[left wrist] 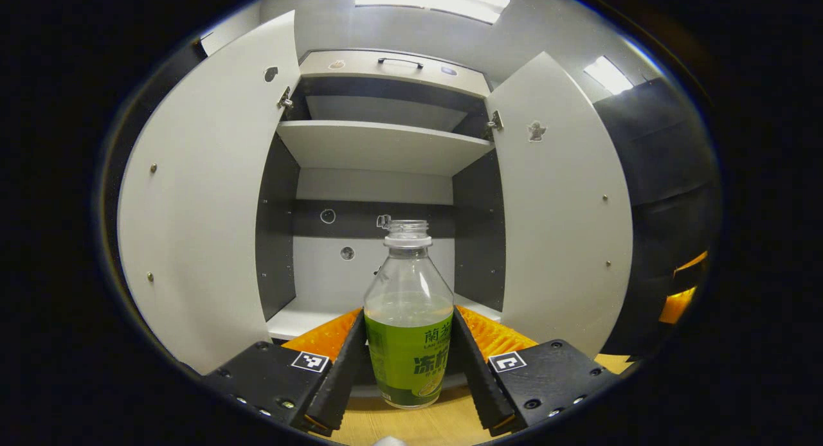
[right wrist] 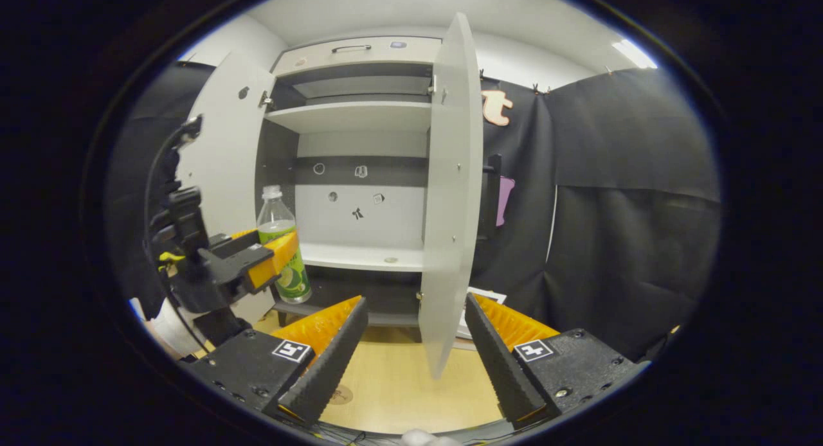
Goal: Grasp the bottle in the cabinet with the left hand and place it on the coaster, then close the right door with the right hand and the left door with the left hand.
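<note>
A clear uncapped bottle (left wrist: 408,356) with a green label and pale liquid stands upright between my left gripper's (left wrist: 408,314) fingers, which press on both its sides. It hangs just above the wooden table (left wrist: 411,427), in front of the open cabinet (left wrist: 379,144). In the right gripper view the same bottle (right wrist: 275,214) sits in the left gripper (right wrist: 273,243) at the left. My right gripper (right wrist: 411,324) stands open and holds nothing; the edge of the open right door (right wrist: 453,195) lies ahead between its fingers. A small round disc (right wrist: 341,394), perhaps the coaster, lies on the table.
Both cabinet doors stand wide open: the left door (left wrist: 199,208) and the right door (left wrist: 559,208). Inside are an upper shelf (left wrist: 386,147) and a bare lower shelf (right wrist: 366,256). A drawer with a handle (left wrist: 398,62) tops the cabinet. A paper sheet (right wrist: 485,297) lies by the wall.
</note>
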Action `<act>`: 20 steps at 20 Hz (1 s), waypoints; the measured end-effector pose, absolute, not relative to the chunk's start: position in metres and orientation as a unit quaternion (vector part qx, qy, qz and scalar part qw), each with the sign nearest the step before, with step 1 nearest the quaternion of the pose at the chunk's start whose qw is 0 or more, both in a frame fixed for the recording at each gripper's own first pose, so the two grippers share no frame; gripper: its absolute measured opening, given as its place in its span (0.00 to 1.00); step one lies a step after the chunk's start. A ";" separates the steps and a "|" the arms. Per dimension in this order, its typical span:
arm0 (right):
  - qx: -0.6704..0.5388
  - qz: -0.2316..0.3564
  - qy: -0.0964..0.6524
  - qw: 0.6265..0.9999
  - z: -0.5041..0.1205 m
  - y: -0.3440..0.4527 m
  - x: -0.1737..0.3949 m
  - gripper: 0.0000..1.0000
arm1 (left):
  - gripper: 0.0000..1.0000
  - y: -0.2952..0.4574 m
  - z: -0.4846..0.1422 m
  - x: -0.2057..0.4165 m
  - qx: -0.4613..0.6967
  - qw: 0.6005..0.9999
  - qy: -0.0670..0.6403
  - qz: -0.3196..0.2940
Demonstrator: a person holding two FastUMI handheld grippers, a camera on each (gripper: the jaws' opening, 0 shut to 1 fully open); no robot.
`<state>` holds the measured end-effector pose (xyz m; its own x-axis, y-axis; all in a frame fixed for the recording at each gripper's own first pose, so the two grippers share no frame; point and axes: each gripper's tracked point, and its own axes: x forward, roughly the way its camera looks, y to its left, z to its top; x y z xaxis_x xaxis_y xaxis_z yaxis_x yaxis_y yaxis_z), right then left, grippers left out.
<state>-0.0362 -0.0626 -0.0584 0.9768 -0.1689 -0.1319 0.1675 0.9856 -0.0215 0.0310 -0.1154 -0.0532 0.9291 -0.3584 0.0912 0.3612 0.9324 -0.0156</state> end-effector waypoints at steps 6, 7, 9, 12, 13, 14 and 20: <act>0.001 -0.097 0.078 0.992 -0.065 -0.076 -0.037 1.00 | 0.75 -0.113 -0.120 -0.016 -0.041 0.978 -0.011 -0.202; 0.000 -0.098 0.081 0.992 -0.066 -0.077 -0.036 1.00 | 0.75 -0.114 -0.134 -0.021 -0.040 0.978 -0.005 -0.204; -0.003 -0.100 0.092 0.991 -0.070 -0.079 -0.036 1.00 | 0.75 -0.117 -0.160 -0.031 -0.038 0.977 0.008 -0.210; -0.010 -0.100 0.106 0.989 -0.076 -0.081 -0.036 1.00 | 0.75 -0.127 -0.194 -0.045 -0.038 0.972 0.007 -0.230; -0.012 -0.101 0.110 0.989 -0.076 -0.081 -0.036 1.00 | 0.75 -0.131 -0.205 -0.048 -0.037 0.970 0.003 -0.239; -0.013 -0.101 0.113 0.988 -0.078 -0.081 -0.036 1.00 | 0.75 -0.136 -0.216 -0.052 -0.034 0.969 0.008 -0.245; -0.026 -0.101 0.135 0.985 -0.079 -0.082 -0.036 1.00 | 0.75 -0.150 -0.283 -0.059 -0.039 0.964 0.039 -0.260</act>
<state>-0.0362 -0.0819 -0.0795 0.9432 -0.2063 -0.2602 0.1923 0.9782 -0.0786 -0.0593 -0.1504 -0.2835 0.8619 -0.5041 -0.0549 0.4980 0.8619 -0.0955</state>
